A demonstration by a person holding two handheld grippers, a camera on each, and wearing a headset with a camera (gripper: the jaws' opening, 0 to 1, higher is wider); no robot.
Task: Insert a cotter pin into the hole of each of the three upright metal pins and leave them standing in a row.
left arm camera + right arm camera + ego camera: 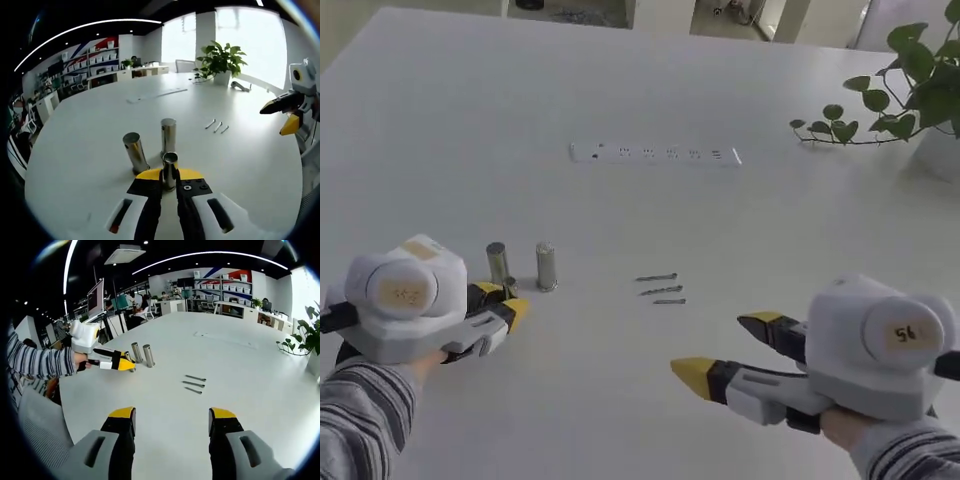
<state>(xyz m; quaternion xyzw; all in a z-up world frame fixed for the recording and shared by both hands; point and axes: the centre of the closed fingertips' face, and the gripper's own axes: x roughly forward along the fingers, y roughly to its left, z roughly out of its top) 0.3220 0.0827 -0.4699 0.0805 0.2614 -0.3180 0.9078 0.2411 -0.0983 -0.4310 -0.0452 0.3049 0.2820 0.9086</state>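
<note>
1. Closest to the camera in the head view, the right gripper [728,343] is held low at the lower right by a hand in a striped sleeve [905,450]. Its yellow-tipped jaws are spread wide with nothing between them.
2. From the right gripper view, those same two jaws rise from the bottom edge, well apart, over the bare white table [165,400].
3. At the lower left of the head view, the left gripper [510,303] has its jaws clamped on a short metal pin [170,165]. The pin stands upright between the yellow tips. Whether its foot touches the table cannot be told.
4. Just beyond the clamped one, two other metal pins [497,262] stand upright on the table. They are side by side, near each other but apart, and neither touches the left gripper.
5. Three cotter pins [661,290] lie flat and loose on the table, roughly parallel and one just behind the next. They are to the right of the metal pins and well apart from them, between the two grippers.
6. Across the table, the right gripper view shows the left gripper [122,362] at the metal pins, with the cotter pins [194,384] nearer the middle.
7. Farther back, a white power strip [655,154] lies flat on the table.
8. Near the far right edge stands a leafy plant [910,80].
</note>
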